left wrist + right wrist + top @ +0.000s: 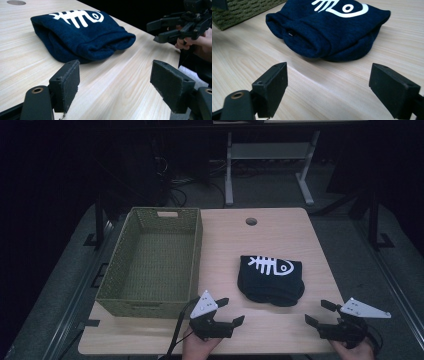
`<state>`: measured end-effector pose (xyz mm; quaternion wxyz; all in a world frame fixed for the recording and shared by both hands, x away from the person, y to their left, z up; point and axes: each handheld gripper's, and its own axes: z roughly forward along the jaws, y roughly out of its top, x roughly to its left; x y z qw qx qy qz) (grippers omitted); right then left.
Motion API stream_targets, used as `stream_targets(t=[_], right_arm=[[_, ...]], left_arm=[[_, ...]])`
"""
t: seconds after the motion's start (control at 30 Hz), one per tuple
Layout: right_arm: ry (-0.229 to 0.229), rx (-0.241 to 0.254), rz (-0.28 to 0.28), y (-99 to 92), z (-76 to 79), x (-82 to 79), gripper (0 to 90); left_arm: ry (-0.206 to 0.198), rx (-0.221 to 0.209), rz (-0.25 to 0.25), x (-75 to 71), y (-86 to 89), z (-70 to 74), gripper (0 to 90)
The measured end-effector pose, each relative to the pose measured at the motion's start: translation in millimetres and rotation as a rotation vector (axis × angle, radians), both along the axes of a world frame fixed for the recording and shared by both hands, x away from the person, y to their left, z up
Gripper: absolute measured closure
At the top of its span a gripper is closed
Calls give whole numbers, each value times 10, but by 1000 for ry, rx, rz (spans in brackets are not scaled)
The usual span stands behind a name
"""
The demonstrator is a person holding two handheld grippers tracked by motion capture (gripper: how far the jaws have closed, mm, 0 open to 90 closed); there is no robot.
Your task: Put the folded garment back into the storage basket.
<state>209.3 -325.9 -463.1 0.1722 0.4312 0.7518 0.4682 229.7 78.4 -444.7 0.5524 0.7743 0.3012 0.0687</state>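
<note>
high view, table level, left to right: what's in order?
Woven basket → left gripper, open → folded navy cloth with a fish-bone print → right gripper, open. All on or just above the table.

dim lab or office, wooden desk [280, 227] with cable hole [251, 221], cables on floor [175, 187]

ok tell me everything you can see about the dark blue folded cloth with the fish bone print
The folded cloth is dark navy, soft and knit-looking, with a white fish skeleton print on top. It is folded into a thick bundle, its rolled edges bulging toward the person. It lies flat on the light wooden table, right of the woven basket and apart from it. Nothing else touches it; both grippers sit short of it.
</note>
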Motion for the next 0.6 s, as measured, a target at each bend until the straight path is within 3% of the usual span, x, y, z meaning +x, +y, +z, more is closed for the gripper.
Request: stream_targets(t=[0.1, 0.13, 0.27, 0.4, 0.47, 0.6], right_arm=[[7, 1, 12, 13, 23, 48, 149], [12, 1, 21, 28, 43, 101, 149], [20, -1, 29, 73, 72, 191, 149], [6, -8, 20, 113, 144, 297, 149], [5, 1, 16, 113, 164, 322, 149], [27, 9, 21, 109, 179, 357, 149]], left_arm=[[6, 7, -7, 89, -51, 20, 231], [15, -13, -6, 145, -76, 53, 231], [12, -29, 1, 226, -126, 101, 232], [14, -13, 2, 339, -245, 109, 232], [34, -2, 5, 367, -279, 103, 232], [45, 13, 14, 378, -342, 100, 232]])
